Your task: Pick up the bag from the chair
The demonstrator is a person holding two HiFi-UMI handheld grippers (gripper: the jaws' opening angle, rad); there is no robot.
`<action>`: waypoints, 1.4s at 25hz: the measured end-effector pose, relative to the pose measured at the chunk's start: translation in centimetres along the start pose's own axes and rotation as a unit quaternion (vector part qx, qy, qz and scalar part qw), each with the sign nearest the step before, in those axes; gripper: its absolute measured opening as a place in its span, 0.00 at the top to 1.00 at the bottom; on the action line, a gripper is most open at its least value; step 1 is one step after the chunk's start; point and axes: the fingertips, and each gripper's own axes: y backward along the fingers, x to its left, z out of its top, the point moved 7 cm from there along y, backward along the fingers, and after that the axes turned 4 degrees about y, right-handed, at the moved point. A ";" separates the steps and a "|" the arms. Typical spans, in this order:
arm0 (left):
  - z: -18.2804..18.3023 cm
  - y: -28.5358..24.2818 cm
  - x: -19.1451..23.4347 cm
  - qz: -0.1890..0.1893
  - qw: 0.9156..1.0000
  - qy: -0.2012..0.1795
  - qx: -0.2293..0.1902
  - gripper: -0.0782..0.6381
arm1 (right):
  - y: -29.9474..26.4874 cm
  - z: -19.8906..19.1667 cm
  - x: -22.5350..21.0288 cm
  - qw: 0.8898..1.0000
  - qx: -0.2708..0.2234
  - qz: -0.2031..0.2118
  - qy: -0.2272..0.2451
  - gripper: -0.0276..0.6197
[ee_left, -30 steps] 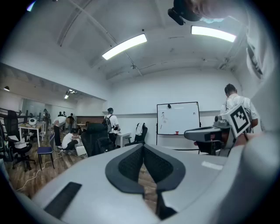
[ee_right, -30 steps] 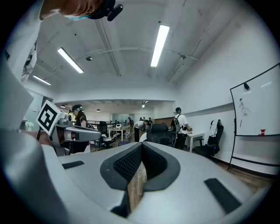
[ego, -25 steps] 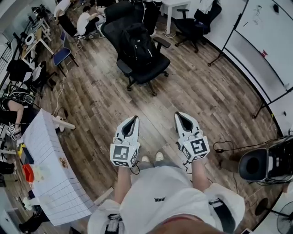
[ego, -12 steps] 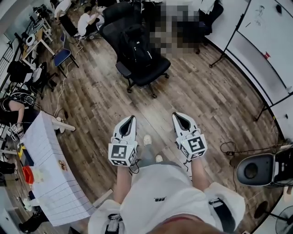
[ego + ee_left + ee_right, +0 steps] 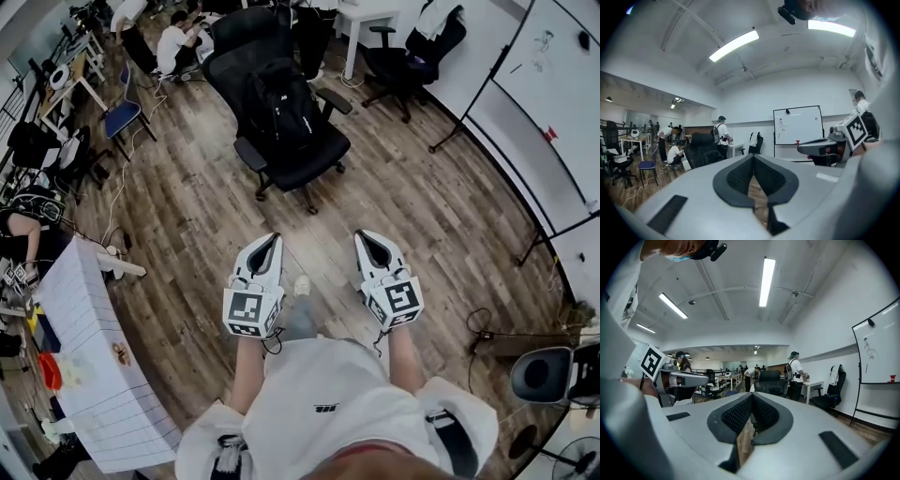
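**Both grippers shut and empty, bag on the chair ahead**

We hold the left gripper (image 5: 272, 246) and the right gripper (image 5: 367, 240) side by side in front of our white shirt (image 5: 323, 394), both pointing level across the wooden floor (image 5: 412, 202). Each gripper's own view shows its jaws pressed together at the tips with nothing between them.

To our left stands a white table (image 5: 98, 361) with small items at its edge. Well ahead of the grippers, and apart from both, a black office chair (image 5: 314, 157) stands on the floor. The black bag (image 5: 281, 98) sits upright on its seat, leaning against the backrest.

Beyond it we see another dark chair (image 5: 412, 52) by a white desk (image 5: 361, 14). A whiteboard (image 5: 553, 89) stands to the right, and people work at desks far to the left.
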 end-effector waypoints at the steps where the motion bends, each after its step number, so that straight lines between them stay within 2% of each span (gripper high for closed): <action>1: 0.1 -1.0 0.7 -0.002 1.000 -0.001 0.000 0.88 | -1.1 0.1 -0.5 1.000 -0.001 0.000 0.000 0.97; 20: 1.2 -19.4 16.8 -0.026 0.999 0.017 0.029 0.88 | -23.1 0.2 -8.9 0.999 0.034 -0.011 -0.008 0.97; 26: 0.8 -23.1 19.8 -0.038 0.999 0.017 0.035 0.88 | -27.2 -0.3 -10.3 0.999 0.038 -0.018 -0.010 0.97; 35: 0.7 -28.8 22.0 -0.045 0.998 0.025 0.039 0.88 | -31.9 -0.7 -13.9 0.999 0.048 -0.022 -0.001 0.97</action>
